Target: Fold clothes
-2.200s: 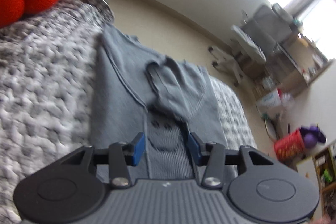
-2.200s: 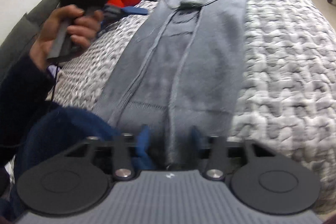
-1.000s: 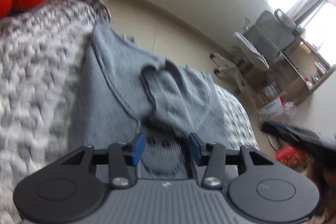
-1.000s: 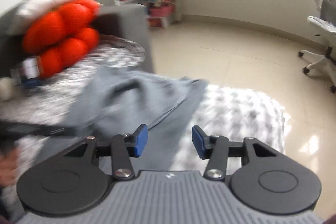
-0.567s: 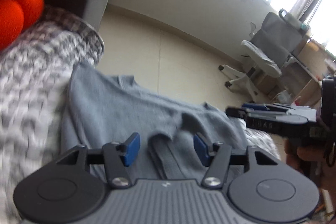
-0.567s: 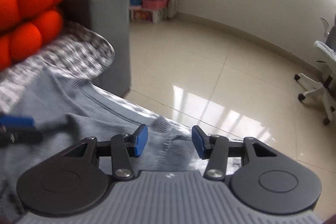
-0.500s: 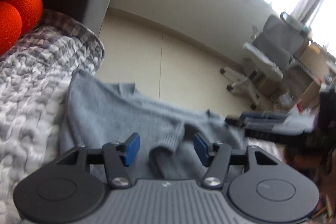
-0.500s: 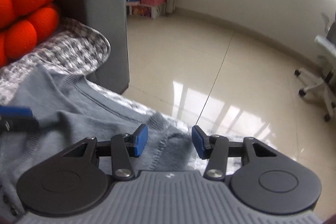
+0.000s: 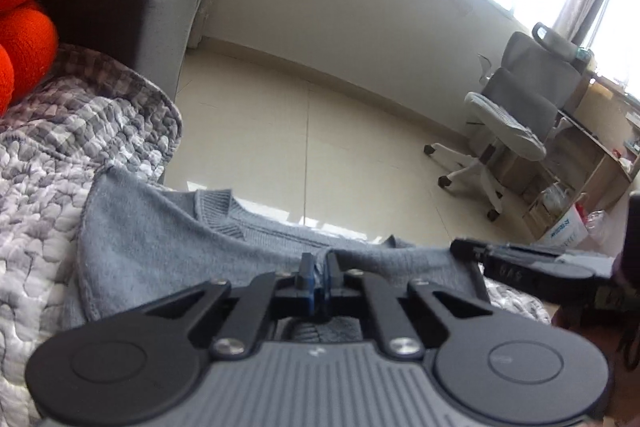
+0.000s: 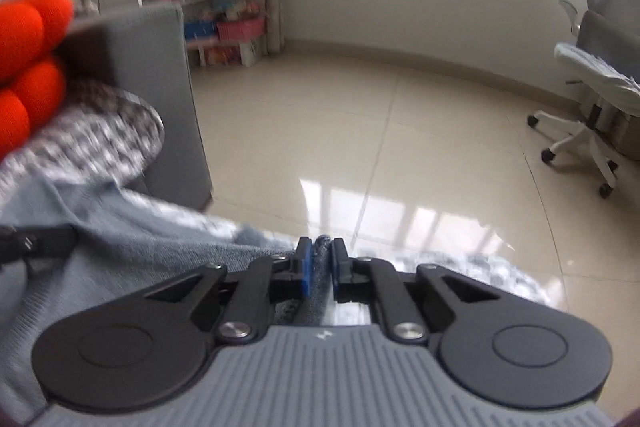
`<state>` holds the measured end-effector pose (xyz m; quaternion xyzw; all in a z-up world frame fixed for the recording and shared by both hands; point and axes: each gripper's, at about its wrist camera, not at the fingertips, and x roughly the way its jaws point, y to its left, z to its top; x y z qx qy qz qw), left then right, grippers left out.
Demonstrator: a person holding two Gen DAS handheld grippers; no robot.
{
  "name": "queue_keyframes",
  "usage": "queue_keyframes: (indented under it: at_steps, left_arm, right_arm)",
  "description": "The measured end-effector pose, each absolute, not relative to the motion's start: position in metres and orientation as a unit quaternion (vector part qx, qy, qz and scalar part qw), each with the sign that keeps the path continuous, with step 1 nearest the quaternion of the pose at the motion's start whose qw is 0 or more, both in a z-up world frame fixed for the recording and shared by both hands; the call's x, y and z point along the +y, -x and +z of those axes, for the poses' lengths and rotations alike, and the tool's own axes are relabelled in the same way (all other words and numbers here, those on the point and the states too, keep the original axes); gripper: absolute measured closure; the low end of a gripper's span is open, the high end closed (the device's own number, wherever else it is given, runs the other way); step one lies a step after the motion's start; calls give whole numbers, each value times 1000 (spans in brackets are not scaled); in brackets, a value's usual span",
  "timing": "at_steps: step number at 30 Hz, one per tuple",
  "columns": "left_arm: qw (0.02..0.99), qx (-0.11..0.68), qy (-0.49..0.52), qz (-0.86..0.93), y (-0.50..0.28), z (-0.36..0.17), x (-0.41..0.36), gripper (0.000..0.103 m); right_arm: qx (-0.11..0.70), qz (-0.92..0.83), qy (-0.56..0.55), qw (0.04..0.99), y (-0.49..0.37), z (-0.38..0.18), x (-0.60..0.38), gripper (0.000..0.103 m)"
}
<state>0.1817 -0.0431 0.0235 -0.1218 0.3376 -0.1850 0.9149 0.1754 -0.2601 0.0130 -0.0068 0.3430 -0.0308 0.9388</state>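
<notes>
Grey knitted sweater (image 9: 168,251) spread over a grey-and-white quilted blanket (image 9: 44,195) on the sofa, far edge near the drop to the floor, ribbed collar (image 9: 218,213) showing at the far left. Left hand-held gripper (image 9: 317,277) pinched tight on a bunched bit of the knit; right hand-held gripper (image 10: 319,263) likewise clamped on a ridge of fabric further right along that edge. Probably mid-fold, both ends gripped. Next move calls for lifting both together, level and evenly tensioned, carrying the edge over without letting the knit slip or twist.

Left tongs (image 9: 318,277) pinch grey sweater (image 9: 160,247) on quilted blanket (image 9: 44,195)
</notes>
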Motion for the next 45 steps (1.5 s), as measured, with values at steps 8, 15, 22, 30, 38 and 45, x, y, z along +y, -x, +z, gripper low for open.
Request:
queue_keyframes:
  at_steps: [8, 15, 22, 30, 38, 45]
  left_arm:
    - [914, 350, 112, -170, -176, 35, -36, 68]
    - [912, 338, 164, -164, -139, 77, 2, 57]
    - [908, 365, 144, -147, -77, 103, 38, 53]
    - [906, 379, 151, -116, -10, 106, 83, 47]
    - [918, 378, 52, -111, 6, 93, 101, 47]
    - [907, 403, 20, -124, -3, 80, 93, 47]
  right_arm:
    - [308, -62, -32, 949, -154, 39, -262, 64]
    - [326, -42, -44, 943, -110, 70, -244, 64]
    - [354, -23, -50, 934, -63, 93, -215, 64]
    - [398, 22, -137, 907, -3, 93, -169, 64]
    - [436, 90, -170, 879, 43, 54, -110, 64]
    - [450, 117, -160, 871, 36, 39, -81, 63]
